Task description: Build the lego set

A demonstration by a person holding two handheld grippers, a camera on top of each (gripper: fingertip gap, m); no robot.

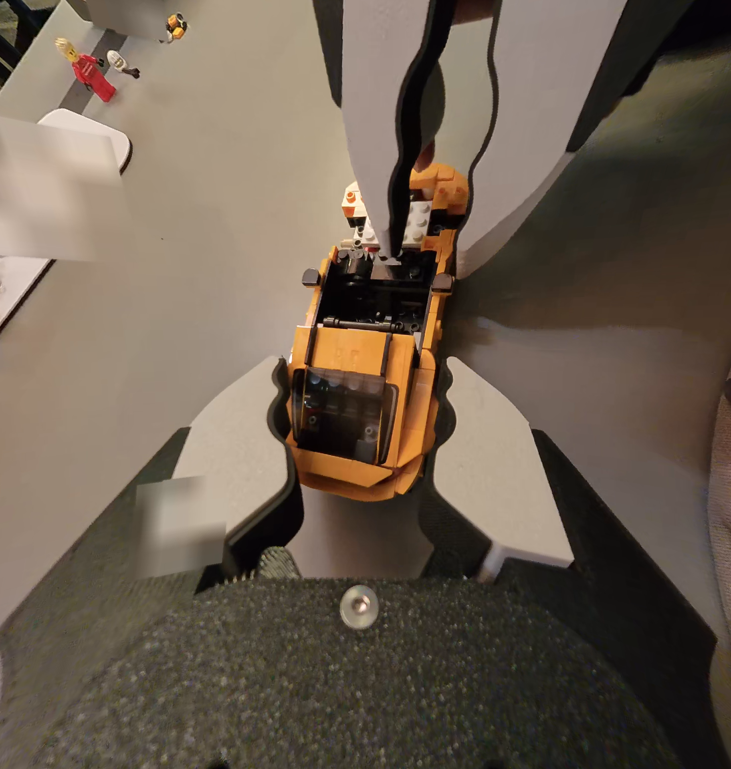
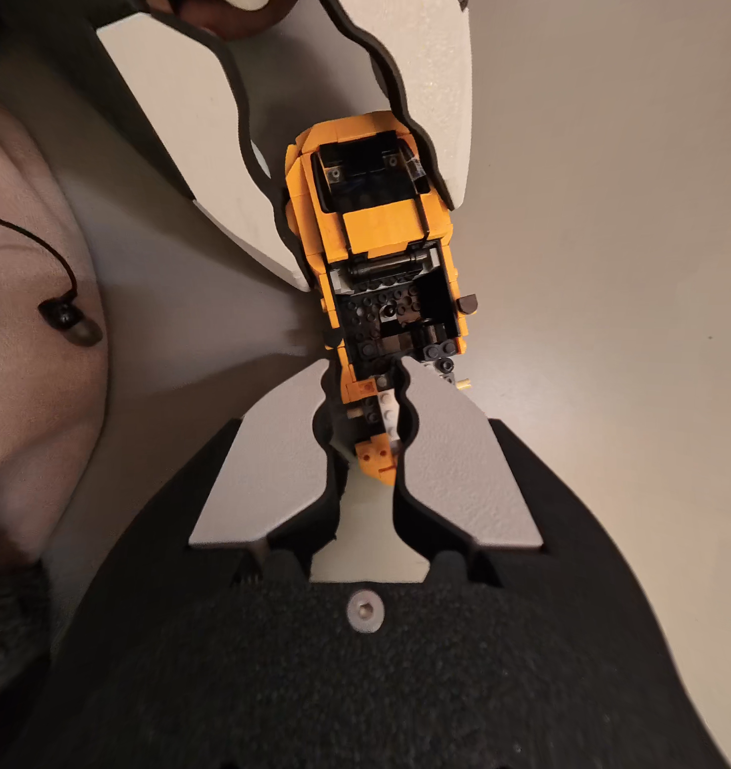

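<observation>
An orange and black lego car (image 1: 355, 353) lies on the grey table (image 1: 209, 249), its roof off and its black cockpit open. My left gripper (image 1: 364, 395) is shut on the car's end with the dark window, one finger on each side; it also shows at the top of the right wrist view (image 2: 378, 245). My right gripper (image 2: 364, 368) is closed narrowly around one side of the car's (image 2: 376, 229) unfinished end with bare studs. One fingertip (image 1: 391, 249) rests on a small dark piece at the cockpit edge, the other against the car's outer side.
A red minifigure (image 1: 87, 70), a small white part (image 1: 118, 60) and an orange and black part (image 1: 176, 25) lie at the far left. A white board (image 1: 89, 133) and a booklet (image 1: 5, 291) lie nearer. A person's clothing with an earphone (image 2: 70, 320) is beside the table. Left tips to right tips: about 6 cm.
</observation>
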